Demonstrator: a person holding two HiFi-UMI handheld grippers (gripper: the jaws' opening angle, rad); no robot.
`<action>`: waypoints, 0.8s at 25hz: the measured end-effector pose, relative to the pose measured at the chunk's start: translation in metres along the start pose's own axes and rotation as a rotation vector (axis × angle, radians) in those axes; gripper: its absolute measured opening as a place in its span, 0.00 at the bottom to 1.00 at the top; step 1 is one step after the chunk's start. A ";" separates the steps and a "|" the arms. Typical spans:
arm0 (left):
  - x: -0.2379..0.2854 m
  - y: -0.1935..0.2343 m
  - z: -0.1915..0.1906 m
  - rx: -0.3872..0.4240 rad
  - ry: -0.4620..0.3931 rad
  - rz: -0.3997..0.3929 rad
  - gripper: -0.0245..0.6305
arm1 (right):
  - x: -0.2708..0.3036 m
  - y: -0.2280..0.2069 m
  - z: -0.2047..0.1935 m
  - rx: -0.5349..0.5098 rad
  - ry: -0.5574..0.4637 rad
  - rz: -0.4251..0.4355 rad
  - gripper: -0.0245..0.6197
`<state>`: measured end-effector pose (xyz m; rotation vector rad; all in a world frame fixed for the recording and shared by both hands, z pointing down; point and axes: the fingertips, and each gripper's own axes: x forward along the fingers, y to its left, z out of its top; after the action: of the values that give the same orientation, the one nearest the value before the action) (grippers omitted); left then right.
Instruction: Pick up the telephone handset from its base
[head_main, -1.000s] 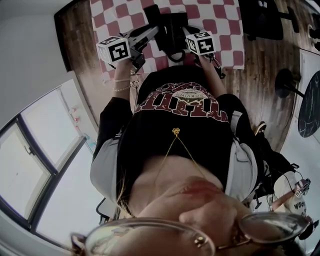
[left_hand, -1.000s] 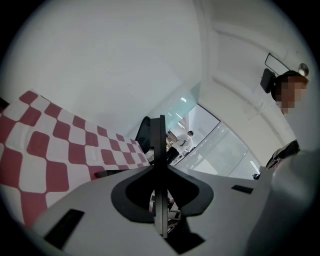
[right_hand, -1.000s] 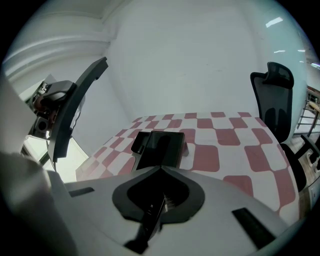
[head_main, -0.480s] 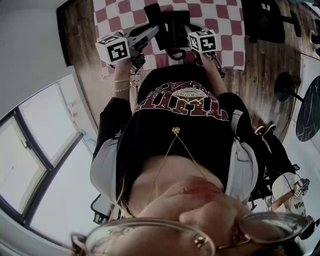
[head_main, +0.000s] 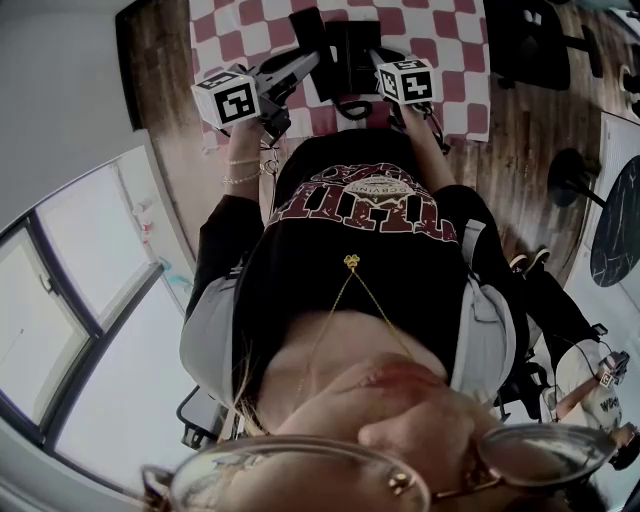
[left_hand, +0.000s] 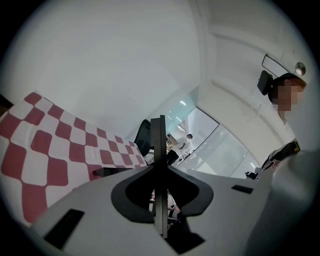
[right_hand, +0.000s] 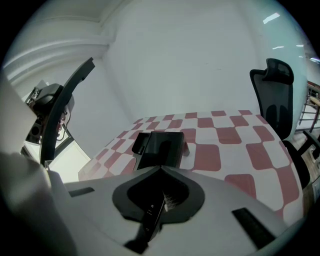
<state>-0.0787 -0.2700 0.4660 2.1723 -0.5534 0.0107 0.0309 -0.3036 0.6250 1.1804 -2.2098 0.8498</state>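
The left tool (left_hand: 159, 131) is pressed together and holds nothing. The handset (right_hand: 140, 143) lies on the left side of its base (right_hand: 163, 149), its long side pointing away from the person. The right tool (right_hand: 159, 202) is pressed together too and points at the base. To the right the worktop (right_hand: 235, 150) is bare, with a chair (right_hand: 272, 95) past its edge. Nothing has moved since a second ago.

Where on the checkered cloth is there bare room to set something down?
Widest free patch: checkered cloth right of the telephone, toward the office chair. A narrower strip lies left of it, to the cloth's edge. Crowded at the near side, where the left gripper and right gripper flank the telephone.
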 end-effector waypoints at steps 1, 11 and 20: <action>0.000 0.000 0.000 0.000 -0.001 -0.001 0.16 | 0.001 0.000 0.000 0.003 0.000 0.001 0.07; 0.001 0.003 -0.002 0.002 0.004 -0.008 0.16 | 0.003 -0.004 -0.003 0.000 0.013 -0.004 0.07; 0.002 0.002 -0.001 0.004 0.010 -0.016 0.16 | 0.003 -0.003 -0.001 -0.004 0.011 -0.010 0.07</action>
<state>-0.0776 -0.2707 0.4681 2.1792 -0.5302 0.0136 0.0316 -0.3062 0.6285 1.1808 -2.1940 0.8461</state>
